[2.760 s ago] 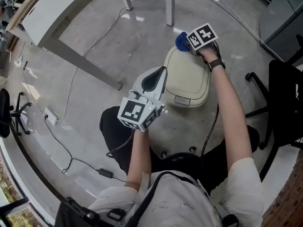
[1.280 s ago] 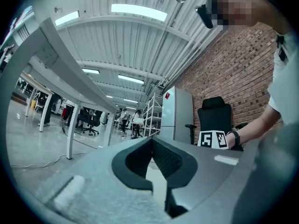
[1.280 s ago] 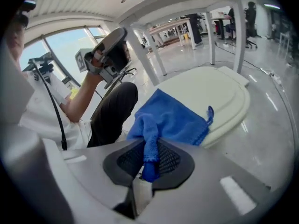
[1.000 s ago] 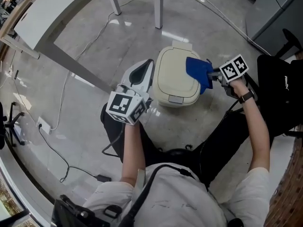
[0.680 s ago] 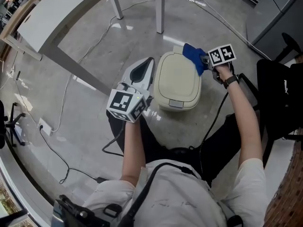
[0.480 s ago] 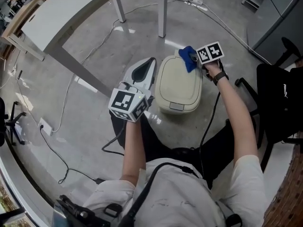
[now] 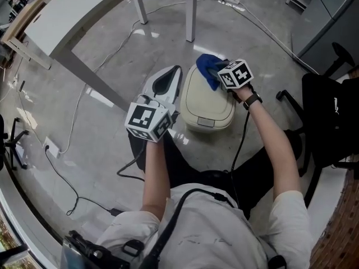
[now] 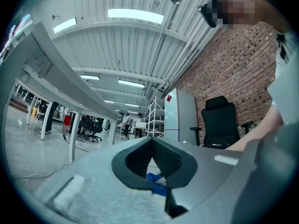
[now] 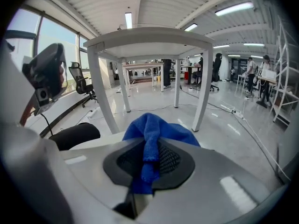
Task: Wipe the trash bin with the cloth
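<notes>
Head view puts the left gripper just left of the trash bin, with its jaws closed tip to tip on nothing. The left gripper view shows only a scrap of the blue cloth through the loop of the jaws. The right gripper has its jaws hidden under its marker cube; the right gripper view shows them clamped on the cloth, which covers the lid's far edge. Half a second ago the cloth and right gripper sat further right along that edge; the left gripper has stayed put.
</notes>
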A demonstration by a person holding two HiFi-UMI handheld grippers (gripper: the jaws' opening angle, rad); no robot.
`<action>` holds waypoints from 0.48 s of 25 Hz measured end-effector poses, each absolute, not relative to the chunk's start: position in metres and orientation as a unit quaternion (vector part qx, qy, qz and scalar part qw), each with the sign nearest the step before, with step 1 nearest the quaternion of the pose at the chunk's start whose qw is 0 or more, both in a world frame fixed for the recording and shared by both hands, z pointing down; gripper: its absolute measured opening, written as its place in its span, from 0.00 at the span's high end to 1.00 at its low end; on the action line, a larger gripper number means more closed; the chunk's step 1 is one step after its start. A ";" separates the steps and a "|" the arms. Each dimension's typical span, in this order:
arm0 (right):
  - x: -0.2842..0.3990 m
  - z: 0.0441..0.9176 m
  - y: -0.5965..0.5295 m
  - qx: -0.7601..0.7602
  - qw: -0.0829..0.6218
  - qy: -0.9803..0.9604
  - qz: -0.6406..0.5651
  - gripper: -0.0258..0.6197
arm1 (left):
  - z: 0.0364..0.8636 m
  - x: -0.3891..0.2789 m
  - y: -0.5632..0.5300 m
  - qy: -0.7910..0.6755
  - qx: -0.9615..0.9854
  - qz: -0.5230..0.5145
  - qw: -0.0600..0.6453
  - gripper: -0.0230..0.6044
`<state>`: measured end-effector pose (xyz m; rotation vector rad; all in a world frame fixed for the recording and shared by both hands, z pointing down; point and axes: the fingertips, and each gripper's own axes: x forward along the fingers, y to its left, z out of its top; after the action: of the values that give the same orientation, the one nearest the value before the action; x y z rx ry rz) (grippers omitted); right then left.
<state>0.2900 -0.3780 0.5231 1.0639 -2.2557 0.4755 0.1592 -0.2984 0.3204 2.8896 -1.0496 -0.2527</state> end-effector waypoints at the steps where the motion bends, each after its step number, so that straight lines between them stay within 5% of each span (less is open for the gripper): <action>1: 0.286 0.523 -0.369 0.392 0.295 -0.852 0.182 0.90 | 0.321 0.159 -0.298 -0.340 0.936 -0.082 0.028 0.96; 12: 0.255 0.526 -0.234 0.341 0.278 -0.867 0.232 0.90 | 0.315 0.173 -0.270 -0.328 0.941 -0.081 0.017 0.96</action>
<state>0.2555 -0.2342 0.5257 0.9157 -2.3286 0.6236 0.1728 -0.2700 0.3155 2.9247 -1.0207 -0.2529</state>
